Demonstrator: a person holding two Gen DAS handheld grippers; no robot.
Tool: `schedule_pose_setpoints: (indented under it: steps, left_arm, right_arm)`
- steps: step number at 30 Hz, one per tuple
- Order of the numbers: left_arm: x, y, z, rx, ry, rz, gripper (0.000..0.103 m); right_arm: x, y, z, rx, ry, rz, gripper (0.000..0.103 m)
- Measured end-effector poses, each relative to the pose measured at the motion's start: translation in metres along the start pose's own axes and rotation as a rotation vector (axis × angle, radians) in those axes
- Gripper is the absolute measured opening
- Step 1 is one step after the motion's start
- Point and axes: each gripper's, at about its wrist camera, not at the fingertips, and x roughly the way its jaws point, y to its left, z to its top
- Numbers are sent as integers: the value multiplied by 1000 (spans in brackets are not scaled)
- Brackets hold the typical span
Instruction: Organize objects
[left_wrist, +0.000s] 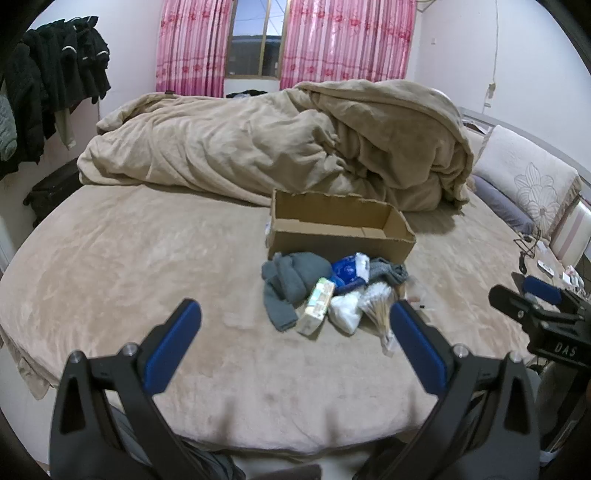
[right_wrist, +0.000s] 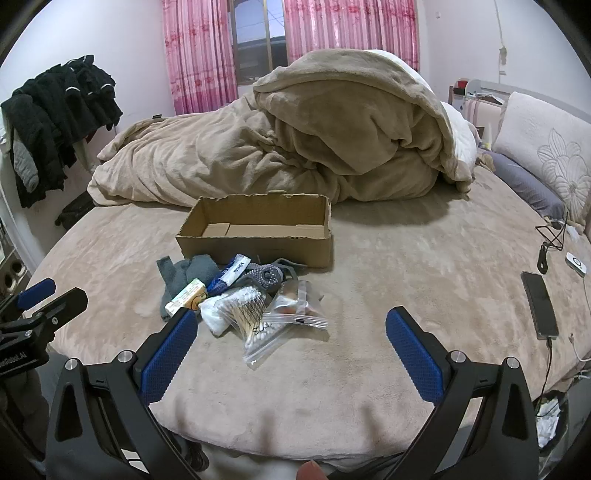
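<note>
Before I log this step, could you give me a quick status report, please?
Left gripper and right gripper open, holding nothing. Cardboard box empty; pile of small items in front of it. Nothing in the way.

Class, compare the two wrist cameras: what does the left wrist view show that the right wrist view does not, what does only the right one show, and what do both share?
Only the left wrist view shows the right hand-held gripper from outside, at its right edge.

Only the right wrist view shows the black phone on the bed, the clear zip bag in full, and the left hand-held gripper at its left edge.

Both show the empty cardboard box, the pile in front of it with grey socks and the cotton swab bag, the heaped blanket, and open jaws holding nothing.
</note>
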Motion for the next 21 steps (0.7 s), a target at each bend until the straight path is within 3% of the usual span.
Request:
schedule_pose_setpoints:
  steps: [21]
  left_arm:
    - [2,-3,-2,-7,2,-9,103]
  right_arm:
    - [0,1,0,1,0,1,103]
